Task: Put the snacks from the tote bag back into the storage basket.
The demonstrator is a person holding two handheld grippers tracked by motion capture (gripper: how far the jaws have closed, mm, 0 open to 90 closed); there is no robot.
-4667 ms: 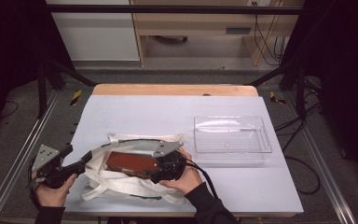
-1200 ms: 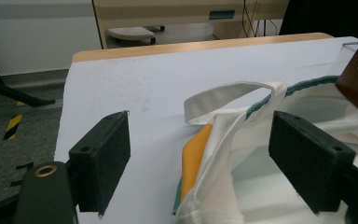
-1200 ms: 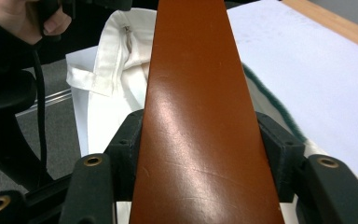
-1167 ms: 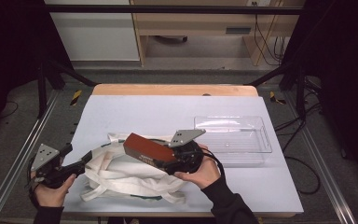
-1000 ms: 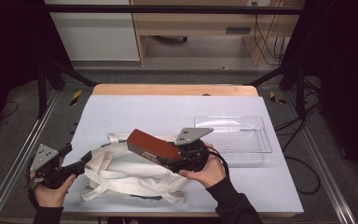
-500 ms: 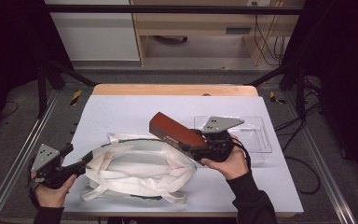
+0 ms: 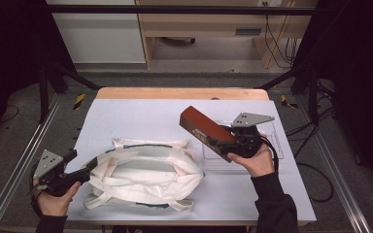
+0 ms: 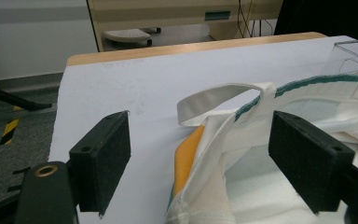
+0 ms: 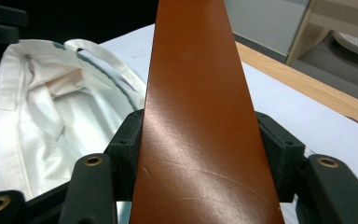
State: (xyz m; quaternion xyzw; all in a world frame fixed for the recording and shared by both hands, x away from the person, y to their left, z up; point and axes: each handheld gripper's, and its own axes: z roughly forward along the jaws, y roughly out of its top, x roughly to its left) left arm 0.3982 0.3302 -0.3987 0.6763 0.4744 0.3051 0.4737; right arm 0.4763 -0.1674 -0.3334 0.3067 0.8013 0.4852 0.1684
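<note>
Clamped between the right tool's [image 7: 223, 141] jaws, the long reddish-brown box [image 7: 205, 131] is held above the clear plastic tray [image 7: 272, 145] near the worktop's right edge, where lowering seems next, while the left tool [image 8: 200, 158] gapes around the white cloth bag's [image 7: 145, 174] rim.

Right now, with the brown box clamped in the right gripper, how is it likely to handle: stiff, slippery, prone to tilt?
The brown box looks stiff: it juts out straight past the right gripper without sagging. Its glossy face reflects light, so it may slide between the pads. Held near one end with most of its length unsupported, it could pivot downward if the grip loosens.
</note>
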